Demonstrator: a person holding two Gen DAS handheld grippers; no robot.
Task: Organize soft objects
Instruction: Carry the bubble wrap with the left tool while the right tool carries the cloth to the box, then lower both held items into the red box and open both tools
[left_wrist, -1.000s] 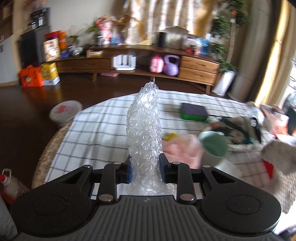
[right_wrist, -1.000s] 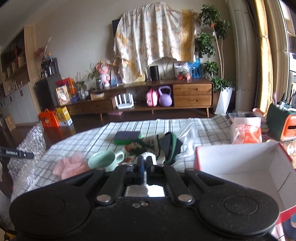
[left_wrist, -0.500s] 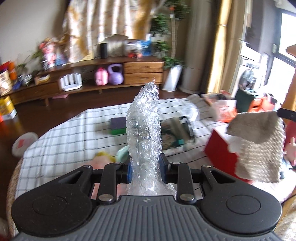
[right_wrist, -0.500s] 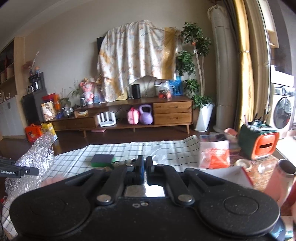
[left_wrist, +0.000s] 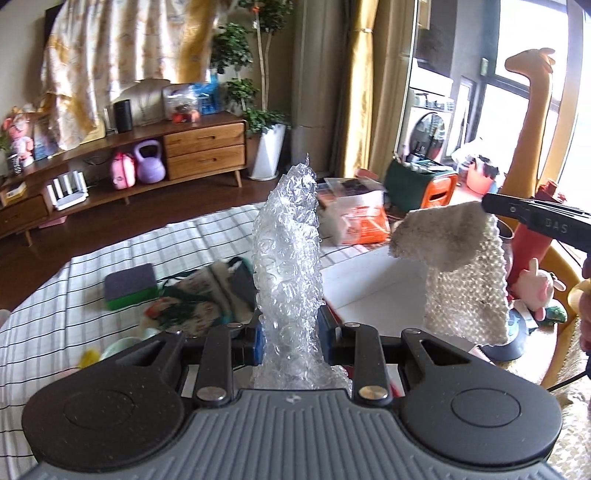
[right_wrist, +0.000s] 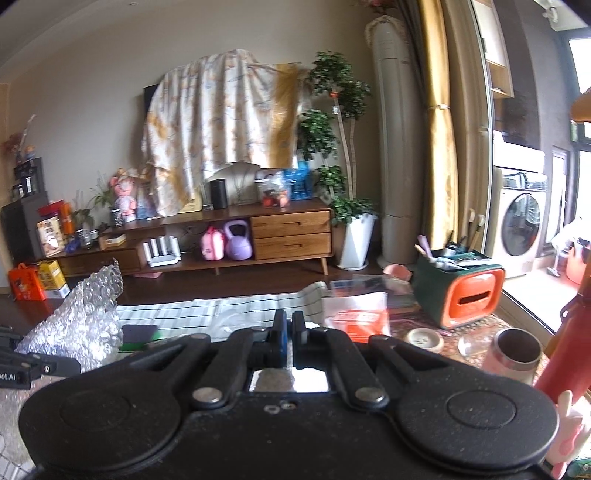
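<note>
My left gripper (left_wrist: 290, 341) is shut on a roll of clear bubble wrap (left_wrist: 290, 258) that stands up between its fingers, held above the checked tablecloth (left_wrist: 55, 314). The bubble wrap also shows at the left of the right wrist view (right_wrist: 79, 317). My right gripper (right_wrist: 288, 334) has its jaws nearly together; in the left wrist view its arm (left_wrist: 535, 218) holds a beige knitted cloth (left_wrist: 461, 273) that hangs above a white-lined red box (left_wrist: 369, 284). The cloth is hidden in the right wrist view.
On the table lie a purple-green sponge (left_wrist: 129, 286), a patterned pouch (left_wrist: 199, 299), a mint cup (left_wrist: 122, 345) and an orange-white bag (left_wrist: 354, 218). A green-orange organiser (right_wrist: 461, 291), a steel cup (right_wrist: 513, 350) and a pink plush toy (left_wrist: 535, 288) stand at the right.
Both grippers have swung to the right and risen. The bubble wrap has come over the table toward the box. The knitted cloth now hangs over the box.
</note>
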